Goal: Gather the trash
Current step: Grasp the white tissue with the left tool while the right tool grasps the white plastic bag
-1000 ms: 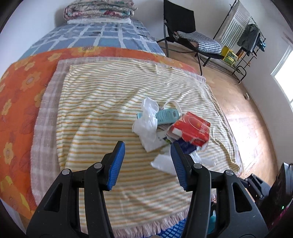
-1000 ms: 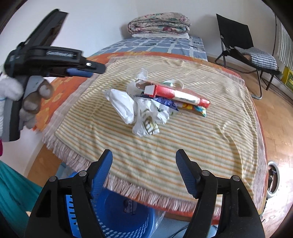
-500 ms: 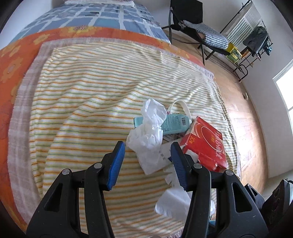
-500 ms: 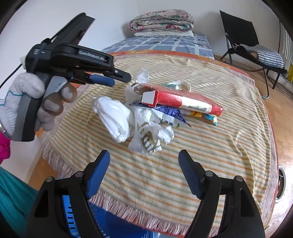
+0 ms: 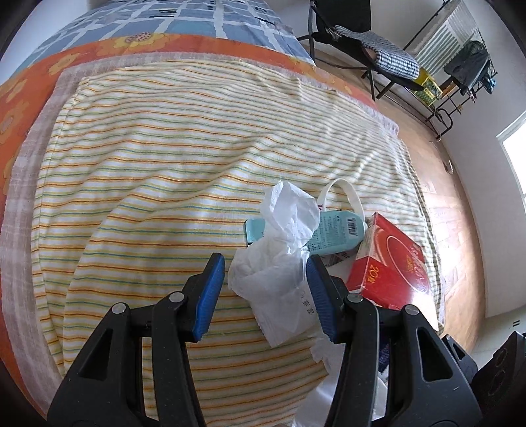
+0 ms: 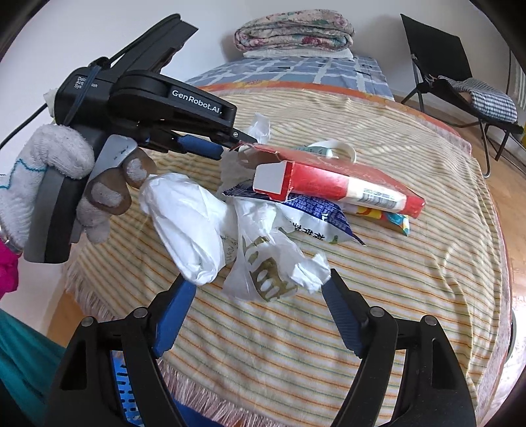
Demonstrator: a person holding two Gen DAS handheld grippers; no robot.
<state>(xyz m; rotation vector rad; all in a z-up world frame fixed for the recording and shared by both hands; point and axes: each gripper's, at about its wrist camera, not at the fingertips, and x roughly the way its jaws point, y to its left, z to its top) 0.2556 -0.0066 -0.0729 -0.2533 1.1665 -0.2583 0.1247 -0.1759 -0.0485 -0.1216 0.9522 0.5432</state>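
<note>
A trash pile lies on the striped cloth (image 5: 148, 197): a crumpled white tissue (image 5: 279, 262), a light blue tube (image 5: 338, 230), a red box (image 5: 391, 266), a blue snack wrapper (image 6: 315, 213), a white bundle (image 6: 187, 223) and a printed plastic bag (image 6: 266, 269). My left gripper (image 5: 264, 272) straddles the tissue. Its jaws are closing and the pads do not visibly squeeze the tissue. In the right wrist view the left gripper (image 6: 230, 144) noses into the pile's far left side. My right gripper (image 6: 258, 285) is open, with the printed bag just ahead of its fingertips.
A gloved hand (image 6: 49, 164) holds the left gripper. A blue basket (image 6: 125, 387) sits below the cloth's fringed near edge. Beyond the cloth are a checked bedspread (image 5: 197, 19), a folded quilt (image 6: 292, 33), a black chair (image 6: 437, 56) and a drying rack (image 5: 460, 65).
The left gripper has come down and forward onto the pile, so the tissue now sits between its fingers, which have narrowed a little. The right gripper has closed in on the printed bag and widened.
</note>
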